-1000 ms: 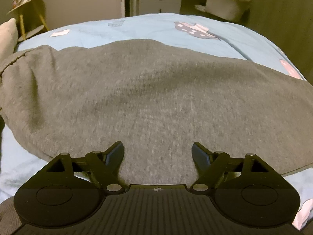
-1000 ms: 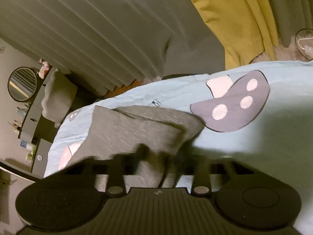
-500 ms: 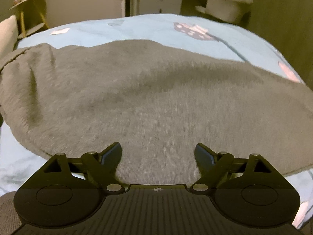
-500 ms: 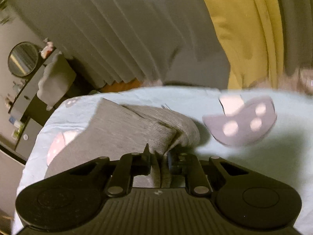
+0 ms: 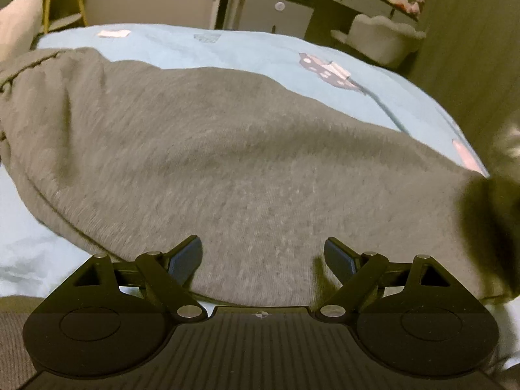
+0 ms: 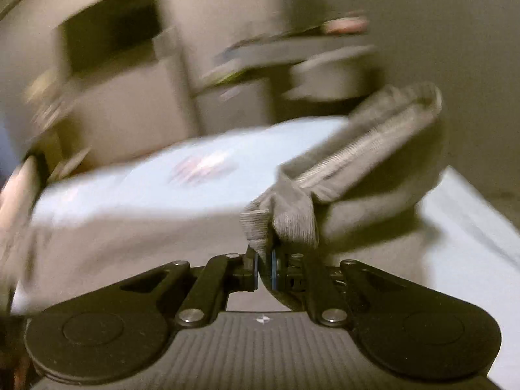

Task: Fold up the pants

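The grey pants (image 5: 227, 162) lie spread across the light blue bed cover (image 5: 260, 52). My left gripper (image 5: 263, 256) is open and empty, low over the near edge of the fabric. My right gripper (image 6: 265, 265) is shut on the ribbed cuff end of the grey pants (image 6: 286, 217) and holds it lifted above the bed; the raised leg (image 6: 383, 130) arches up and to the right. The right wrist view is blurred by motion.
A dresser (image 5: 276, 13) and a grey cushioned chair (image 5: 380, 39) stand beyond the bed's far edge. A yellow-legged stool (image 5: 61, 0) and a pillow (image 5: 16, 26) are at far left. A dark curtain (image 5: 471, 48) hangs on the right.
My right gripper closed on the pants cuff, lifted it off the bed and swung around toward the dresser side. My left gripper stayed open and shifted slightly over the fabric.
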Available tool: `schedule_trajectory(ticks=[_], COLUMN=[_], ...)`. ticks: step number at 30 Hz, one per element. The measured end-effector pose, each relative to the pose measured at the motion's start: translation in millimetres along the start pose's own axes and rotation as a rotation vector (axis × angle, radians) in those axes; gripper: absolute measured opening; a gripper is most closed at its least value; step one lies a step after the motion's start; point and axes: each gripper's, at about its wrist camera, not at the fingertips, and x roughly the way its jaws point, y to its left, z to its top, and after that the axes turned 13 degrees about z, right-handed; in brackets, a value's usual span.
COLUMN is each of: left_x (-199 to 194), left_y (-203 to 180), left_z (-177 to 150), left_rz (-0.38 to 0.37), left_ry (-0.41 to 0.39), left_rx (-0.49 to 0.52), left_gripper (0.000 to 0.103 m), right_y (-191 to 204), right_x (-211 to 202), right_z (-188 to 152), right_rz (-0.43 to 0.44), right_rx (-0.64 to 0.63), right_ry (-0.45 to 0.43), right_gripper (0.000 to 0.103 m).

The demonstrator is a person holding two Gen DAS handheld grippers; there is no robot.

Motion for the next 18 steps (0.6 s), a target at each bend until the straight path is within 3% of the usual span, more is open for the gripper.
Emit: schedule_trajectory(ticks=[3,5,6,8,10,13,15,17,18], left_x=[0,0,0,1,2,4,4,3,2], left_y=[4,5,5,4,2,-2,-5,-7,-8], left_z=[0,0,-1,-2,-2,-2,-1,0,1], left_rz=[-0.020,-0.023,-0.028,-0.029,-0.037,-0.050,-0.072,-0.110,-0.129], left_ry=[0.003,0.006,0.003,-0.001,-0.002,0.001,0.012,0.030,0.038], left_rx=[-0.019,-0.021,-0.017,-0.001,0.012,0.026,0.027,0.016,0.008], left_gripper=[0.089,0.089,0.089,0.089,0.089,0.089,0.089,0.089,0.089], right_y=[29,37,38,32,16,-22,-46,-68,-76], right_x=[39,49,45,31,10,-16,-20,-14,-8], right_z=[-25,-31,-30,-22,-16,-9,-10,-19,-24], right_rz=[0.123,0.132,0.138,0.177,0.196,0.177,0.104,-0.009,-0.068], right_rx=[-0.010,-0.020,-0.031,0.023,0.111,0.259,0.335,0.402,0.434], right_ry=[0.201,0.273,0.276,0.243,0.180,0.094,0.078,0.135,0.184], right_gripper=[0.015,0.028,0.032,0.057,0.071,0.071,0.063,0.030,0.024])
